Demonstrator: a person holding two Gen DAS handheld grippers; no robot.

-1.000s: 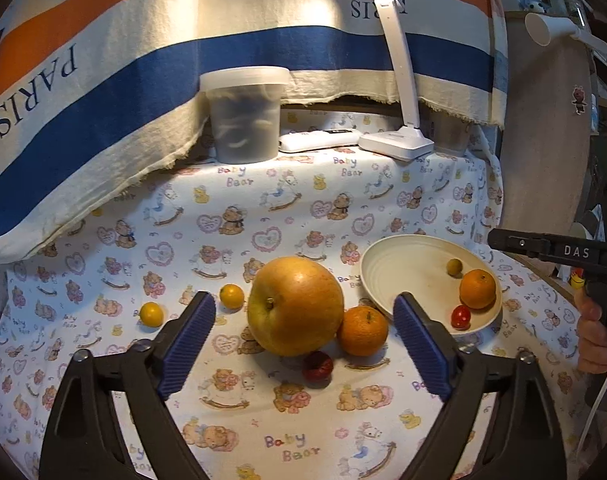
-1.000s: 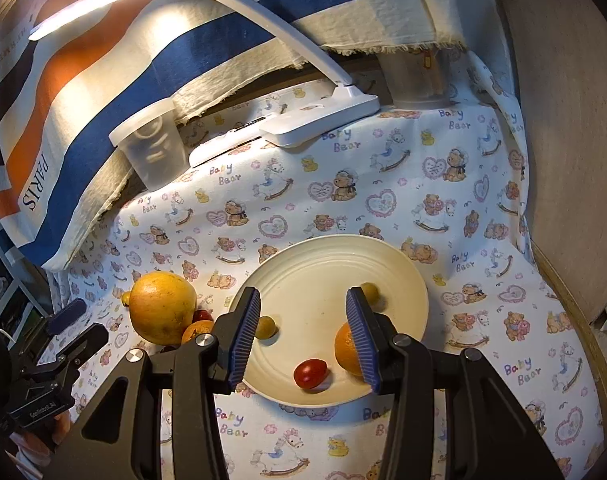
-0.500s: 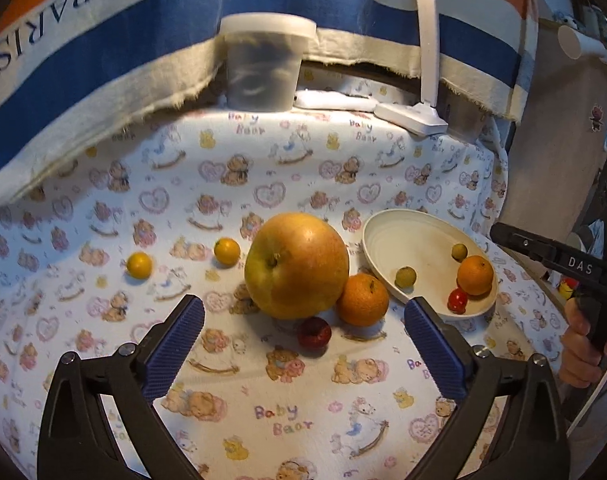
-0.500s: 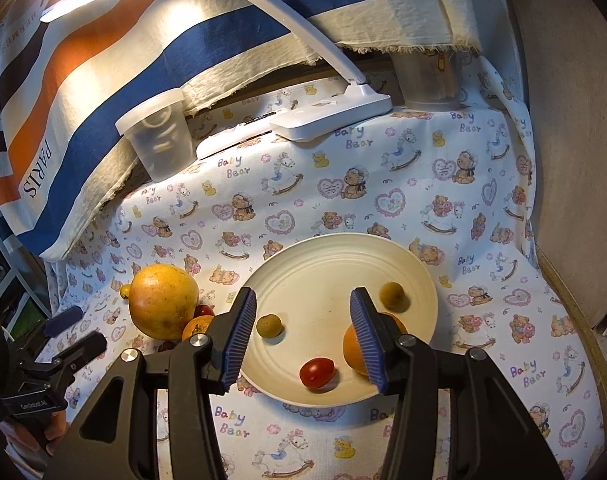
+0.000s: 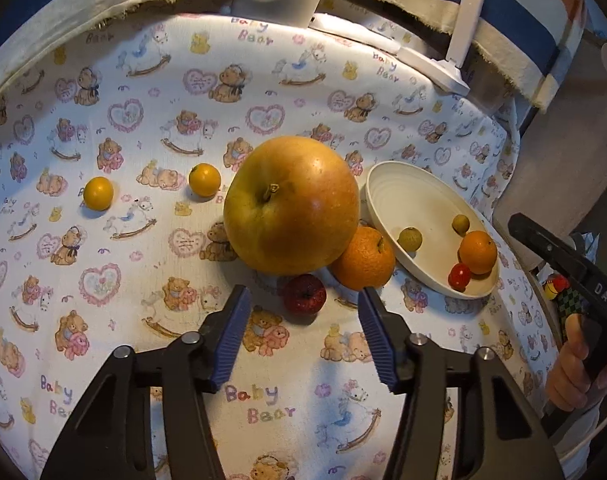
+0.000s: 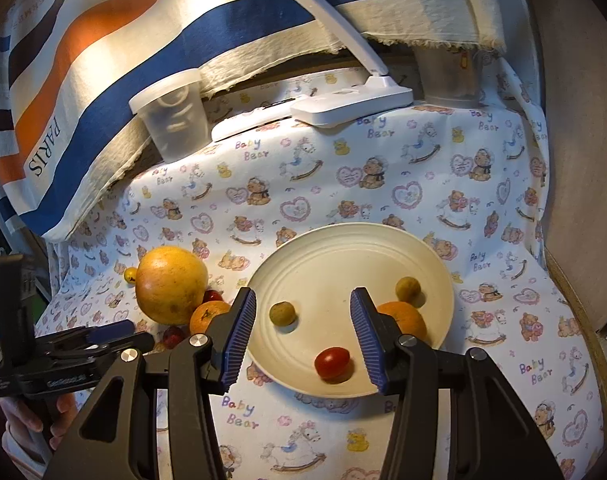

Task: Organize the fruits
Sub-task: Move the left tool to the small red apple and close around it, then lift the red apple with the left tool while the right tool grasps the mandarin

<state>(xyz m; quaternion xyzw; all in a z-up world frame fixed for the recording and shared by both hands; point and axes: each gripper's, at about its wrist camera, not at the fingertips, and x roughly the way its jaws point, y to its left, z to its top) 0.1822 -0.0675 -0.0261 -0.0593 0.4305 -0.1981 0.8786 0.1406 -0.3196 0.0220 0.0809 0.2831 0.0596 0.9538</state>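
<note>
L gripper (image 5: pixel 303 330): jaws just narrowed, part-open, empty; small red fruit (image 5: pixel 305 293) sits just ahead between the tips, not touched. Likely sized for that fruit, which is tucked under big yellow fruit (image 5: pixel 291 206) and beside orange (image 5: pixel 363 258), so tight on far side, open cloth on near side.
R gripper (image 6: pixel 303 338): part-open, empty, over plate (image 6: pixel 343 248) near rim.
Plate holds tomato (image 6: pixel 332 362), orange, 2 small green fruits.
2 small yellow fruits (image 5: pixel 98 193) loose on cloth, well apart to the left.
</note>
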